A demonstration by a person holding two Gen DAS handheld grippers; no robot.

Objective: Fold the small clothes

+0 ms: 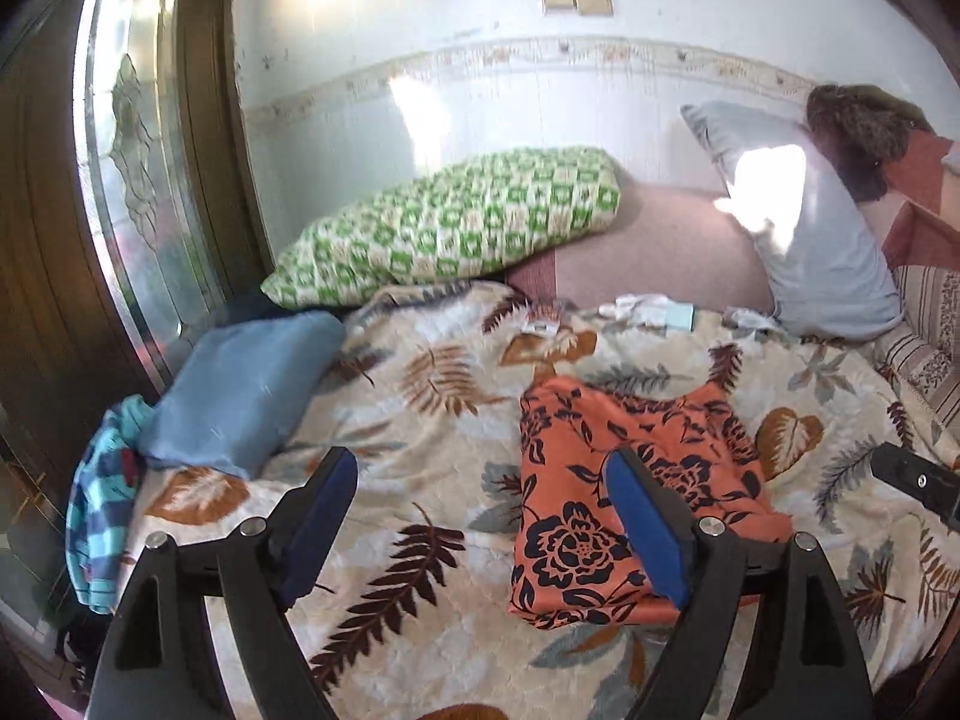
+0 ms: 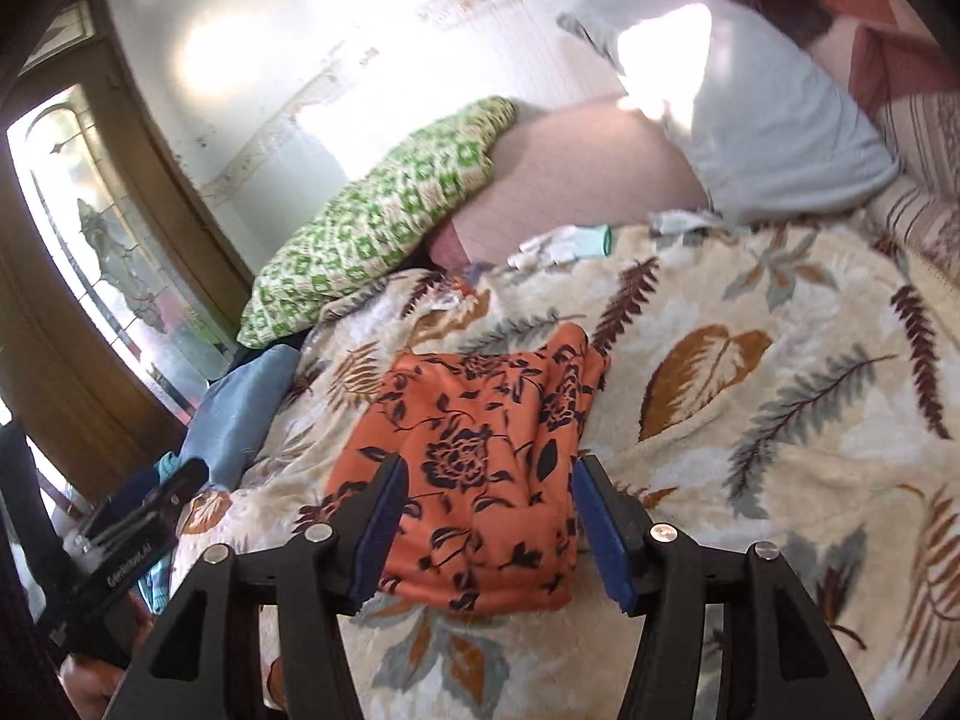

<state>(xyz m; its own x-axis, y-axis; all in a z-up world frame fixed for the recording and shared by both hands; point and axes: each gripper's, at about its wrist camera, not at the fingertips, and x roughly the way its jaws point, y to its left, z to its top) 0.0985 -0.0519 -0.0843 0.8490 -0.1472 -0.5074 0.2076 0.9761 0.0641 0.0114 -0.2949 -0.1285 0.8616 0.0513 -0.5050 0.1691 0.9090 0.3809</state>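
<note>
Both sets of jaws gape with nothing between them: the left gripper [image 1: 480, 510] wide, the right gripper [image 2: 486, 516] somewhat narrower. The orange floral garment [image 1: 630, 498] lies folded at centre frame on the leaf-print blanket [image 1: 420, 396]. Risk, I'd say: a finger dipping low could snag the top layer and drag the fold open. Only the left view shows the striped clothing [image 1: 99, 498] at lower left, beside the blue bundle [image 1: 240, 390].
</note>
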